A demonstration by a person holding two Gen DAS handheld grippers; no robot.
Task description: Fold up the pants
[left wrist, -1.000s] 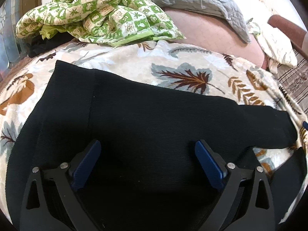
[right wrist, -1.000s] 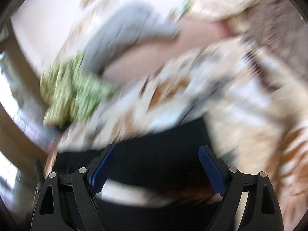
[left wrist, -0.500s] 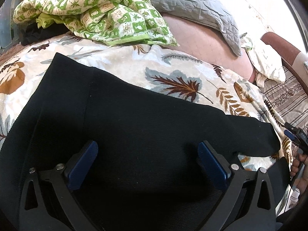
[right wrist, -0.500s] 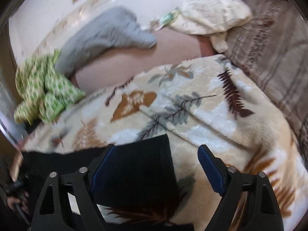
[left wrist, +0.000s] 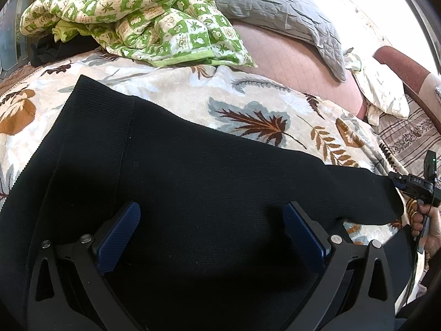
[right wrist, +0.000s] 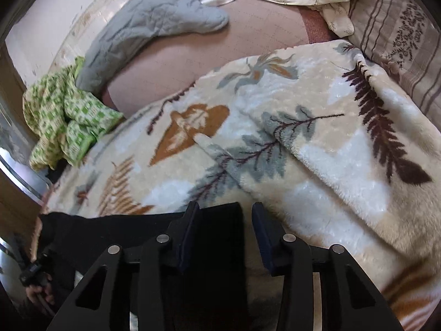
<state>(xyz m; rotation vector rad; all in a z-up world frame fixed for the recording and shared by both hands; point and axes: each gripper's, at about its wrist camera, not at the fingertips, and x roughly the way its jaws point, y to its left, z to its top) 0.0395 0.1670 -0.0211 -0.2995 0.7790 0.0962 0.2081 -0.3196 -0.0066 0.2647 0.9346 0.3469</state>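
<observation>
Black pants (left wrist: 209,171) lie flat across a leaf-patterned blanket (left wrist: 248,102). In the left wrist view my left gripper (left wrist: 212,231) hovers over the wide upper part of the pants, open, with its blue pads far apart. The right gripper (left wrist: 413,187) shows at the leg end on the far right, held by a hand (left wrist: 424,226). In the right wrist view my right gripper (right wrist: 224,234) straddles the hem of the pants leg (right wrist: 217,234). Its jaws are closing with the black cloth between them, and a thin gap remains at the right pad (right wrist: 261,237).
A green checked quilt (left wrist: 143,16) and a grey quilted cover (left wrist: 275,8) lie bunched at the back of the bed. A cream pillow (left wrist: 383,93) and striped bedding (right wrist: 399,41) sit toward the right. The blanket has a raised fold (right wrist: 317,143) beyond the hem.
The right gripper has swung down to the pants leg hem and narrowed its jaws around it. The left gripper has stayed over the upper part, still wide.
</observation>
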